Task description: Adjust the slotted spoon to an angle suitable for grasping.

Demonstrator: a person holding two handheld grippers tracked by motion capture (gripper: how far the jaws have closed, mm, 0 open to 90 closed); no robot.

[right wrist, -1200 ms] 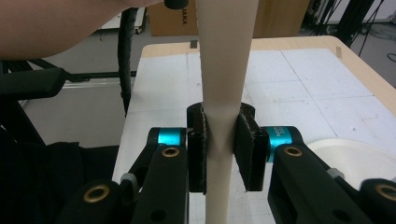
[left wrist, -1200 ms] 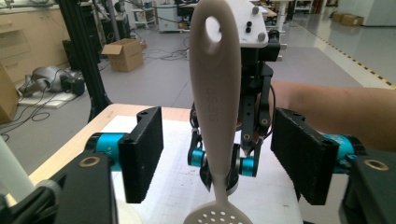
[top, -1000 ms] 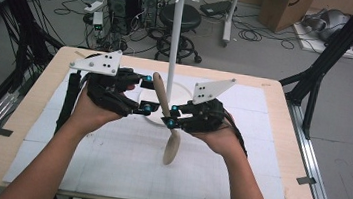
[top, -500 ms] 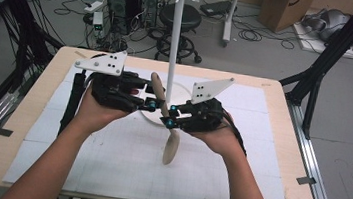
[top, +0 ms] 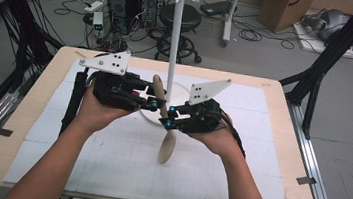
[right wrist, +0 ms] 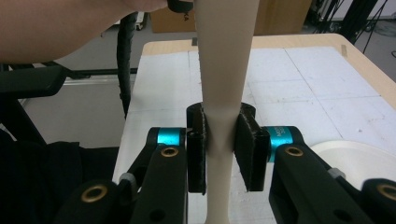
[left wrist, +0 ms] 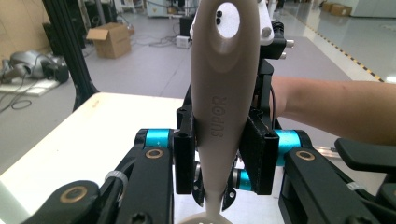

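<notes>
High view first: I have a beige spatula (top: 163,115) held off the counter (top: 280,141) between both grippers, about over the middle of the counter and just in front of the round base of the white hook stand (top: 175,39). Its handle end with the hanging hole points up and toward the far edge; its blade hangs down toward the near edge, clear of the white mat (top: 122,164).

My left gripper (top: 149,104) has just been closing, and in the left gripper view its pads (left wrist: 184,161) now press the handle (left wrist: 224,107) from both sides, below the hole and the lettering. My right gripper (top: 168,117) is clamped on the narrow neck further down, its pads (right wrist: 245,149) pinching the shaft (right wrist: 223,70) in the right gripper view. So both are holding the spatula, the left one nearer the hole, the right one nearer the blade, with their tips close together.

What worries me from here is the handover. If I pull the two hands apart while both are clamped, the smooth tapered plastic could twist or slide in the pads, and the hole would end up badly angled for a hook. If I release the right gripper and the left hold is shallow, I judge that the heavier blade end could swing down and pivot the spatula in the pads, or drop it. The stand's pole is also just behind the handle, so a careless lift could knock it.
</notes>
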